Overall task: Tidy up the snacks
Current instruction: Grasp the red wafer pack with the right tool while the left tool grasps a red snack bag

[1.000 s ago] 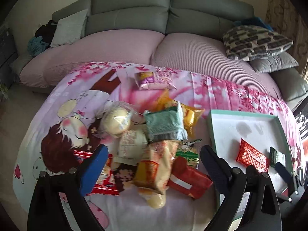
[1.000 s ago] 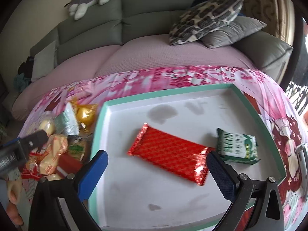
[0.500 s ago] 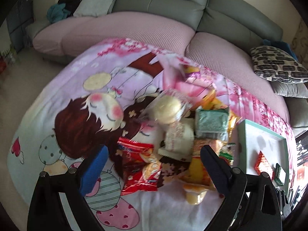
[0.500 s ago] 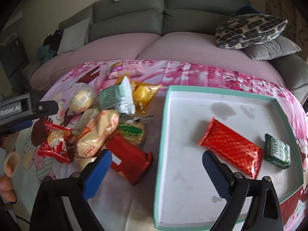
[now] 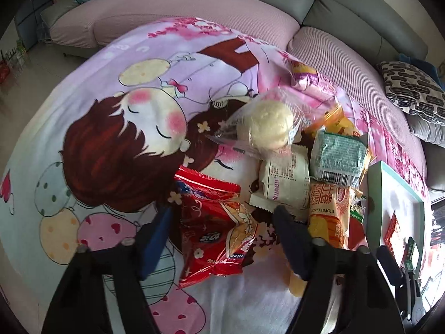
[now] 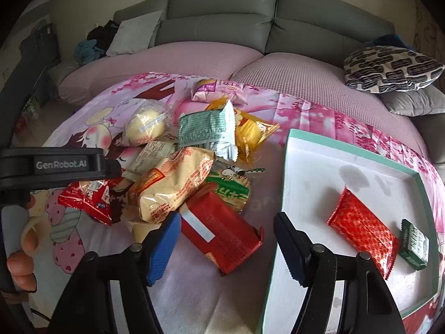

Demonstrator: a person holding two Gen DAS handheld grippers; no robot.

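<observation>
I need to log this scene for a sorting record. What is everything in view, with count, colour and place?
tray: one, white with teal rim, right side of the cloth
long wrapper: one, red, in the tray
small packet: one, green, in the tray beside the long wrapper
brick-shaped pack: one, dark red, between the right gripper's closing jaws, not yet pinched
crinkly bag: one, red, between the left gripper's closing jaws, not yet pinched
round bun: one, pale yellow in clear wrap, far side of the pile
sealed pouch: one, grey-green, top of the pile
cartoon cloth: one, pink and lilac, under everything
sofa: one, grey, behind
left gripper: one, black with blue pads
right gripper: one, black with blue pads
</observation>
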